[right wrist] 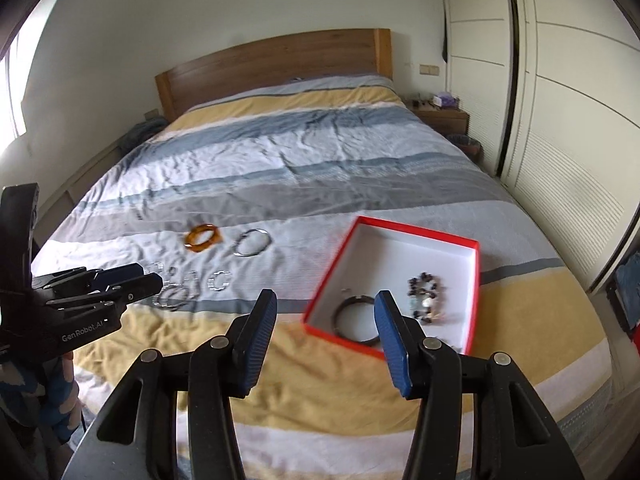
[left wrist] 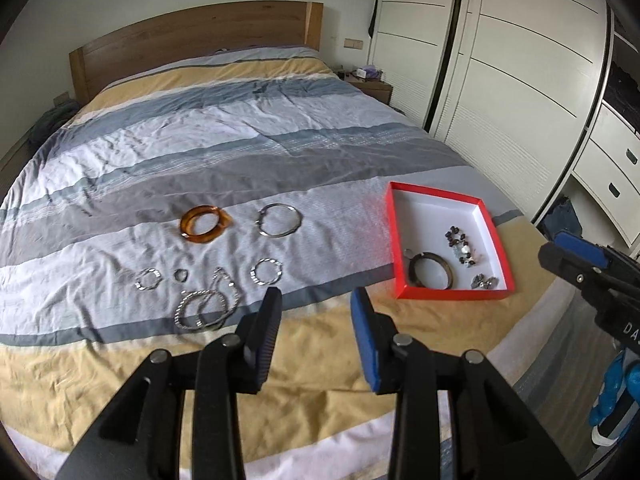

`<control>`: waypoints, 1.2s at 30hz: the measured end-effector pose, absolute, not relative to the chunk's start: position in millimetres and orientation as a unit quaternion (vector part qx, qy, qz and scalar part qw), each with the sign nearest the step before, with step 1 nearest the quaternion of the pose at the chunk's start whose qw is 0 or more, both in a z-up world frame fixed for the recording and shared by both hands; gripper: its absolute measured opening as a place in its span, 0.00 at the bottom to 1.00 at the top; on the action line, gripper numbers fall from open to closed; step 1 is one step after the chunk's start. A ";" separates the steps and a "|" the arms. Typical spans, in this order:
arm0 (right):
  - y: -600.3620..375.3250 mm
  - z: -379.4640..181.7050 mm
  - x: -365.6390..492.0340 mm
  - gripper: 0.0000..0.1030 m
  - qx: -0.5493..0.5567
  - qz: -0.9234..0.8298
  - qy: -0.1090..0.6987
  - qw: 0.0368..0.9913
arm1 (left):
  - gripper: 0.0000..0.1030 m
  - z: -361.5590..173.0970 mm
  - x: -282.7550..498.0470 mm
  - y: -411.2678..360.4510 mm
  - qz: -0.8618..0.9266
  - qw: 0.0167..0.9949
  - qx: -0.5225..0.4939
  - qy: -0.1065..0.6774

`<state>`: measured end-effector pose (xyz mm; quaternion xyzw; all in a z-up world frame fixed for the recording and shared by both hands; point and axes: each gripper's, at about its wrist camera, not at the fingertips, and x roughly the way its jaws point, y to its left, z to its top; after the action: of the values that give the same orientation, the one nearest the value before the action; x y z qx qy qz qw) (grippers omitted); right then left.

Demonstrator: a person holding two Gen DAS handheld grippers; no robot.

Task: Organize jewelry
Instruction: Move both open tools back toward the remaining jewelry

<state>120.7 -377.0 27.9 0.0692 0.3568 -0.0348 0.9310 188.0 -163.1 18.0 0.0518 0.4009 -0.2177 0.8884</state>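
A red box (left wrist: 400, 240) with a white inside lies on the bed; it holds a dark bangle (left wrist: 431, 276), a beaded bracelet (left wrist: 460, 246) and small silver pieces (left wrist: 484, 282). Left of it on the quilt lie an amber bangle (left wrist: 204, 225), a silver bangle (left wrist: 279, 220) and several small silver hoops (left wrist: 204, 308). My left gripper (left wrist: 316, 296) is open and empty, hovering between the hoops and the box. My right gripper (right wrist: 326, 300) is open and empty above the box's (right wrist: 332, 272) near corner, over the dark bangle (right wrist: 358, 320).
The striped quilt (left wrist: 240, 140) covers a wide bed with a wooden headboard (left wrist: 192, 36). White wardrobe doors (left wrist: 520, 60) and drawers stand to the right. A nightstand (left wrist: 374, 88) sits by the headboard.
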 end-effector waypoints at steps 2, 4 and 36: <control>-357.0 35.4 112.7 0.50 0.062 -0.027 0.353 0.933 | 0.33 20.7 179.2 -135.4 -0.203 0.893 0.051 0.399; -334.9 43.2 104.3 0.51 0.055 -0.018 0.349 0.935 | 0.33 21.3 171.6 -109.1 -0.189 0.897 0.050 0.398; -247.3 -83.1 227.9 0.52 0.042 0.066 0.418 0.905 | 0.33 -96.4 266.2 -28.7 -0.147 0.875 -0.035 0.460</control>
<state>227.9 -247.3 -83.1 0.0425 0.4177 0.0664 0.9052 266.2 -28.7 -96.4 -0.0346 0.4597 -0.1467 0.8752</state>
